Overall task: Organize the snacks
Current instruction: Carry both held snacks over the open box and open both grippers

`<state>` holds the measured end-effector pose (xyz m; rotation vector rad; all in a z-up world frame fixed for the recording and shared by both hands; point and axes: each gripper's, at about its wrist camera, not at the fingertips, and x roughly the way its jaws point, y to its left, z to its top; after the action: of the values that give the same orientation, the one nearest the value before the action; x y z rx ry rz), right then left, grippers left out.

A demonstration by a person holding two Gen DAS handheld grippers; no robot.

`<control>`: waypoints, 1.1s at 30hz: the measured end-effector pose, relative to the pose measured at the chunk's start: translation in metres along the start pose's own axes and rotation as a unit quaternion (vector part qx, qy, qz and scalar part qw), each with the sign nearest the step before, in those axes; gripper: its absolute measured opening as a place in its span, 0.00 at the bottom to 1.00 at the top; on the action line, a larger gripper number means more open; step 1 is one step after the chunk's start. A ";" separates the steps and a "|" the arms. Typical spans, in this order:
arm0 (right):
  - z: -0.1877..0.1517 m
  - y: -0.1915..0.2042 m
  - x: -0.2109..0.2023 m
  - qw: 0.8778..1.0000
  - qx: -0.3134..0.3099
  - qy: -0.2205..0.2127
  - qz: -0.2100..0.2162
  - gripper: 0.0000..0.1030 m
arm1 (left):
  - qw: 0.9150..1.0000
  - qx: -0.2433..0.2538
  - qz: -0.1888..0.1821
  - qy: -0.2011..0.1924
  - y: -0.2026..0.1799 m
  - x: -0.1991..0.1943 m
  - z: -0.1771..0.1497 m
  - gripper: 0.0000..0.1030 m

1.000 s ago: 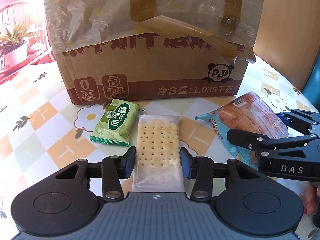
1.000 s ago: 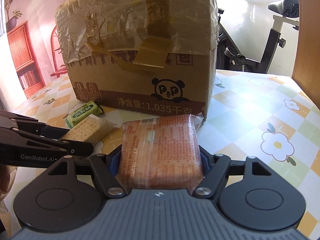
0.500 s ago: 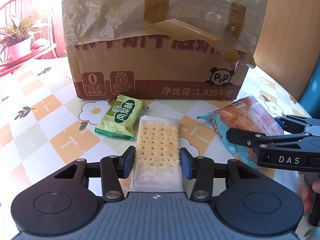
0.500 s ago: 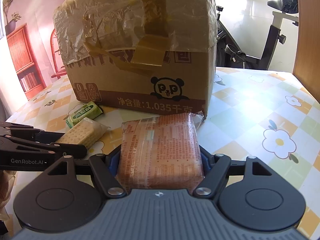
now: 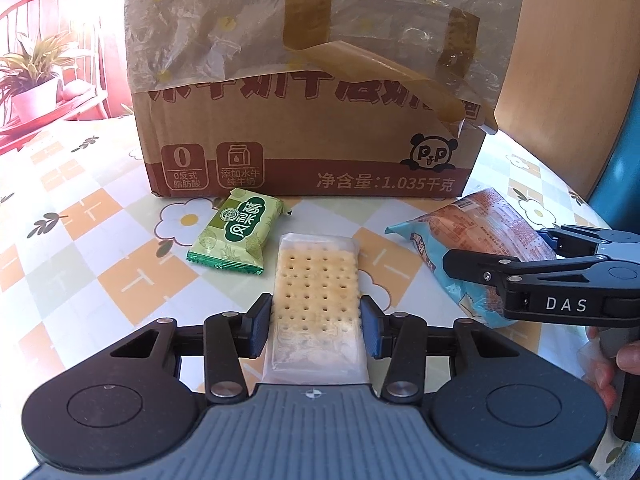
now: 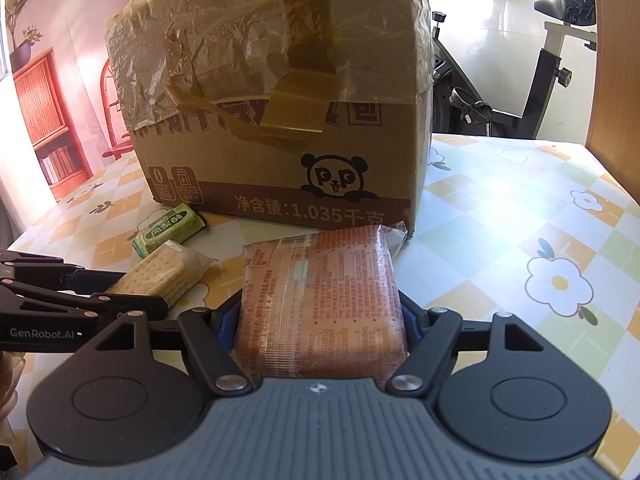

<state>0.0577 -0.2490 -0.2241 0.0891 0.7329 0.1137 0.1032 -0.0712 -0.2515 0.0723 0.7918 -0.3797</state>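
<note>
Box (image 5: 312,128) ahead; green pkt (image 5: 234,236) beside crackers (image 5: 316,284).

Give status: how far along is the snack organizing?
Done: nothing visibly put away; the cardboard box looks taped and plastic-wrapped. In hand: left gripper clamps the cracker pack, right gripper clamps the orange snack bag. Left: the green pastry packet lies untouched on the table.

- On the table (image 5: 60,280), just before the cardboard box (image 5: 312,128): small snack packet (image 5: 234,234).
- Nearer than the box, beside that packet: cracker pack (image 5: 316,292).
- Right of the crackers, before the box's corner: large snack bag (image 6: 320,304).
</note>
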 end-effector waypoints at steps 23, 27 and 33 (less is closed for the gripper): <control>0.003 0.015 -0.030 0.999 -0.028 -0.032 0.000 0.71 | 0.994 0.018 -0.015 -0.103 -0.004 -0.054 0.018 0.47; 0.021 0.025 -0.055 0.995 -0.058 -0.074 0.018 0.71 | 0.989 0.015 -0.006 -0.149 0.001 -0.078 0.037 0.47; 0.066 0.040 -0.092 0.981 -0.100 -0.158 0.041 0.71 | 0.976 -0.005 -0.022 -0.216 0.006 -0.110 0.072 0.47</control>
<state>0.0314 -0.2248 -0.1092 -0.0539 0.3973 0.2463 0.0838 -0.0461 -0.1236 -0.0364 0.3655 -0.4145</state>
